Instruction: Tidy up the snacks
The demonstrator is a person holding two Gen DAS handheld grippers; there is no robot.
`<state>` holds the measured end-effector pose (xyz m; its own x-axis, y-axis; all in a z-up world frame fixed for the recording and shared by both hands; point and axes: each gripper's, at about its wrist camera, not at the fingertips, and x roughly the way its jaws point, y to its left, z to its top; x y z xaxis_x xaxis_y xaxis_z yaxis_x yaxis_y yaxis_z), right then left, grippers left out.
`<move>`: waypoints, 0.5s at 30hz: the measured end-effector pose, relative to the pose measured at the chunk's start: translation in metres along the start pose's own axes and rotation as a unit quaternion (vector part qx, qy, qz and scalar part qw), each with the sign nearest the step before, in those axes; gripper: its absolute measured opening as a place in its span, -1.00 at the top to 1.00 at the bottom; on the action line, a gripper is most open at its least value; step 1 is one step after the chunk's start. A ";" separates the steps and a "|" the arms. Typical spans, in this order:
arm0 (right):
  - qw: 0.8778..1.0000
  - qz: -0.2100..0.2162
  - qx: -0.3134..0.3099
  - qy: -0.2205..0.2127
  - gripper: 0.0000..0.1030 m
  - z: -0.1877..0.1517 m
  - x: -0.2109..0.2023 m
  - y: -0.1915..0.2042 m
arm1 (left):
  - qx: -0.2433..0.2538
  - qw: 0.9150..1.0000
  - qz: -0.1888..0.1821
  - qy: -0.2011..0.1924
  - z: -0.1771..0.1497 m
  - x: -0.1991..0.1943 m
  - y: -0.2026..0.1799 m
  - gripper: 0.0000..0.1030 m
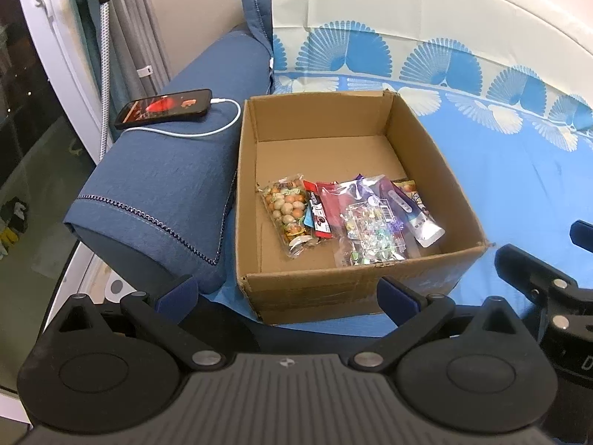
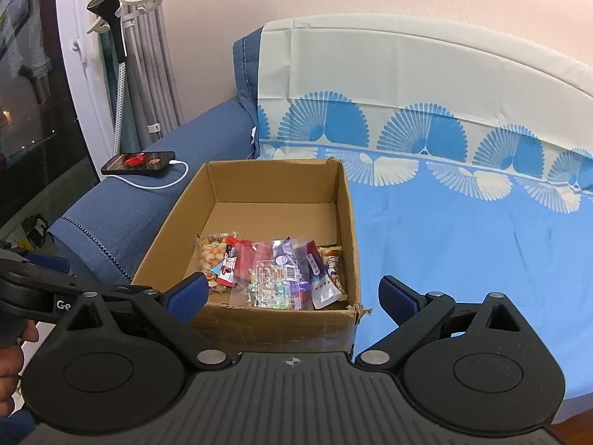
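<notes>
Both the left gripper [image 1: 287, 293] and right gripper [image 2: 292, 294] hang with jaws spread and empty, snack packets [image 1: 348, 218] lying flat in the cardboard box [image 1: 415, 126], near end, long axes roughly front-to-back; left sits more squarely over it.

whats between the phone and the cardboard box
Only the white charging cable looping over the blue sofa arm separates the phone from the cardboard box; both wrist views show it.

Sofa seat had a blue fan-print sheet [image 1: 519, 185] over it, and the open cardboard box [image 1: 355, 289] sat directly on that, against the armrest [image 1: 166, 170]. Phone [image 1: 163, 109] lay on the armrest with a white cable [image 1: 207, 134] plugged in.
</notes>
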<state>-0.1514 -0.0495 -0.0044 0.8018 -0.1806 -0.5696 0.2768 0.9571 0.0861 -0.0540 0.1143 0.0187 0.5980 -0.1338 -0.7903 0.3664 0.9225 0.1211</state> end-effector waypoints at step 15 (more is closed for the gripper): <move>1.000 -0.005 0.006 -0.013 -0.99 -0.001 -0.008 -0.003 | 0.012 1.000 0.022 -0.017 0.001 -0.009 -0.004 -0.99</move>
<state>-0.1590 -0.0510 -0.0014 0.8125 -0.1966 -0.5488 0.2917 0.9522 0.0907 -0.0602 0.1112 0.0263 0.6375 -0.1056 -0.7632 0.3558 0.9190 0.1701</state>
